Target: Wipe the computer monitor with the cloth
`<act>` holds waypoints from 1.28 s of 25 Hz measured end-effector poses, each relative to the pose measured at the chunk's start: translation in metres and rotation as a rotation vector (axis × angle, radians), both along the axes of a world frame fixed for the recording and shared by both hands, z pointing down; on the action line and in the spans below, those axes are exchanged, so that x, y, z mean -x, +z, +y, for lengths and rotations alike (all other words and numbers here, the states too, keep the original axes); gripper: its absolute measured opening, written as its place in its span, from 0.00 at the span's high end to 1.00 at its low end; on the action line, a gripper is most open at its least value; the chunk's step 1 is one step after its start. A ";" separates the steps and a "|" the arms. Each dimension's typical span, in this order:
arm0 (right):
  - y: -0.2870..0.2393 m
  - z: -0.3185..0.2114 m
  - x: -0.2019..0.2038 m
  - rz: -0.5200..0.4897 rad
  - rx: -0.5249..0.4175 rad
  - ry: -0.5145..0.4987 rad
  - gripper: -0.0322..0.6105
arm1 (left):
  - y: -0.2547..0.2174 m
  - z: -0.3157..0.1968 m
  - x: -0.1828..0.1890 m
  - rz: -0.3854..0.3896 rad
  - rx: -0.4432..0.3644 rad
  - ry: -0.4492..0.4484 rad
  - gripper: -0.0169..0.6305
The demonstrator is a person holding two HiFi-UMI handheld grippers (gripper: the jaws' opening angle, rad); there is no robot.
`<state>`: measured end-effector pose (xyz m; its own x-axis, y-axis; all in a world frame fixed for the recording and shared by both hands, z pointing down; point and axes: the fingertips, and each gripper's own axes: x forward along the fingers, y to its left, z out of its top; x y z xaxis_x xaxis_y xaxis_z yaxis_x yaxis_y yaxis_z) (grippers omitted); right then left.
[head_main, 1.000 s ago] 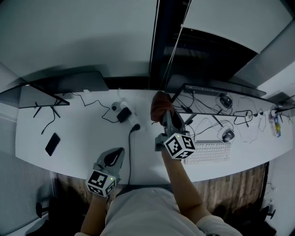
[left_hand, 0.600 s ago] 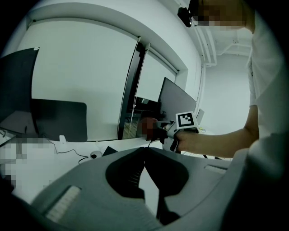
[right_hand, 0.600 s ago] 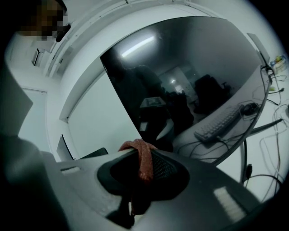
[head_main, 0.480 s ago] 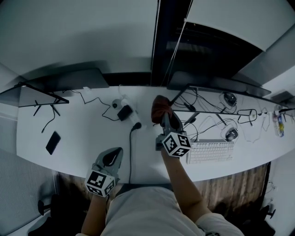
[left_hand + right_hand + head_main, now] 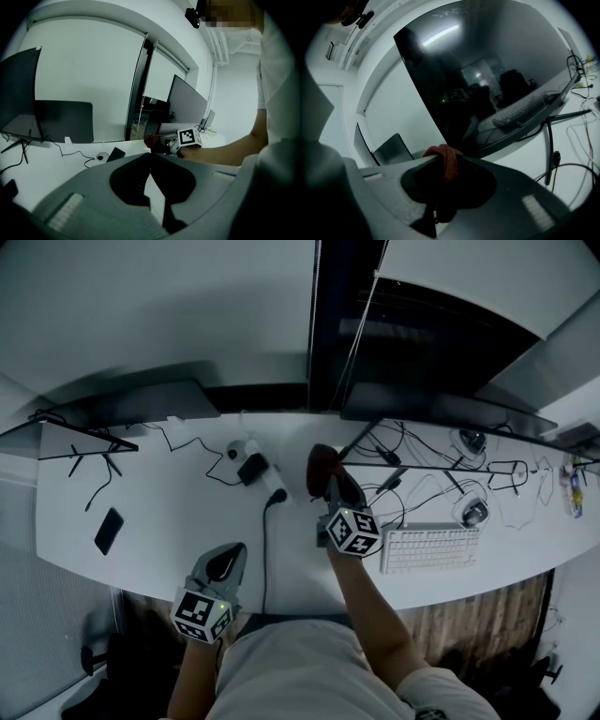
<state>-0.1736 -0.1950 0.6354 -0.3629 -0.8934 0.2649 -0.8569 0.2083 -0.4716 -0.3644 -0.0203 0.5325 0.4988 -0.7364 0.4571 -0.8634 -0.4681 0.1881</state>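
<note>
A dark red cloth [image 5: 323, 465] [image 5: 447, 165] is pinched in my right gripper [image 5: 330, 486] [image 5: 443, 161], which is shut on it just left of the big dark monitor [image 5: 441, 409] [image 5: 487, 79]. In the right gripper view the screen fills the frame right behind the cloth; whether cloth and screen touch is unclear. My left gripper [image 5: 225, 563] [image 5: 151, 161] hangs low over the desk's front edge, shut with nothing between its jaws. From the left gripper view the cloth [image 5: 151, 140] and the right gripper's marker cube [image 5: 187, 137] show ahead.
A second monitor [image 5: 80, 432] stands at the left of the white desk [image 5: 169, 521]. A phone [image 5: 108, 531], a power adapter with cables [image 5: 251, 470], a white keyboard [image 5: 431, 549] and tangled cables [image 5: 441, 484] under the big monitor lie on it.
My right gripper with the cloth has edged slightly nearer and leftward along the monitor's left end. My left gripper has stayed near the desk's front edge.
</note>
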 end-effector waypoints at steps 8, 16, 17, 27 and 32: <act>0.026 -0.004 0.001 0.016 0.039 -0.014 0.84 | 0.005 0.001 -0.002 -0.015 0.022 -0.007 0.96; 0.049 0.000 -0.019 -0.046 0.118 0.041 0.84 | 0.005 0.002 -0.009 -0.015 0.025 0.004 0.96; 0.047 0.000 -0.021 -0.061 0.110 0.041 0.84 | 0.005 0.002 -0.010 -0.015 0.025 0.007 0.96; 0.030 -0.007 -0.026 -0.206 0.108 0.049 0.84 | 0.006 0.006 -0.021 -0.019 0.030 0.021 0.96; 0.029 -0.010 -0.036 -0.202 0.115 0.046 0.84 | 0.008 0.009 -0.026 -0.025 0.037 0.020 0.96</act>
